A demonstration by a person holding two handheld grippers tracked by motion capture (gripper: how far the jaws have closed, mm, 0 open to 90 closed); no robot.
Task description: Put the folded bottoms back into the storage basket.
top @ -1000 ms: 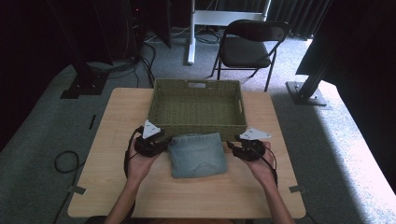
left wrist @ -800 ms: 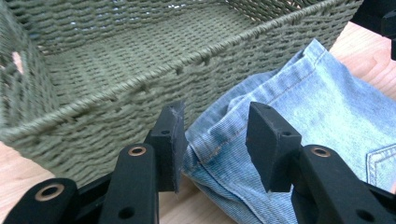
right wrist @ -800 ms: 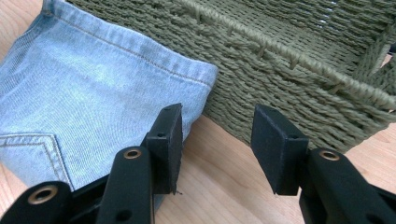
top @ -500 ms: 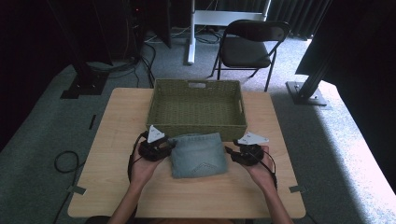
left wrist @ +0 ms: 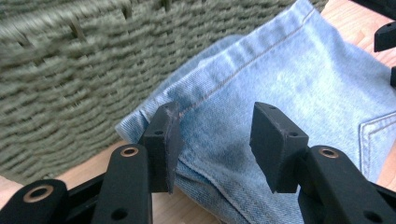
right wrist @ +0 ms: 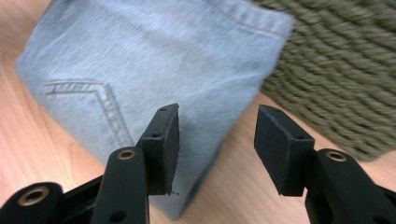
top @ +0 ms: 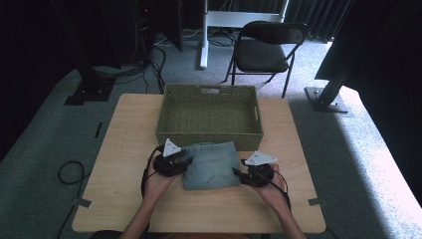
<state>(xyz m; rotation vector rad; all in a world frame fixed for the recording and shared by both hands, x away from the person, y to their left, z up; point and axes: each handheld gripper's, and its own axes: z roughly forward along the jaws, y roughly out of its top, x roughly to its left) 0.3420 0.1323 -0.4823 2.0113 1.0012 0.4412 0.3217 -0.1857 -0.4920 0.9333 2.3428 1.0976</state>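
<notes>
A folded pair of light-blue jeans [top: 211, 164] lies flat on the wooden table just in front of a green woven basket [top: 209, 133]. My left gripper [top: 183, 163] is at the jeans' left edge. In the left gripper view its jaws [left wrist: 217, 140] stand open over the hemmed denim [left wrist: 280, 79], having just been opening, and the pads do not press on it. My right gripper [top: 241, 174] is at the jeans' right edge. It is open [right wrist: 217, 144] and has also just been opening, with one jaw over the denim [right wrist: 154, 56] and the other over bare table.
The basket's wall [left wrist: 60, 79] stands close behind the jeans, and its woven side [right wrist: 345, 79] also shows in the right gripper view. Bare table [top: 124, 129] lies left of the basket. A black folding chair [top: 268, 47] stands beyond the table.
Both grippers have sunk toward the table and come slightly nearer the person, staying at the jeans' two sides. The jeans have not moved.
</notes>
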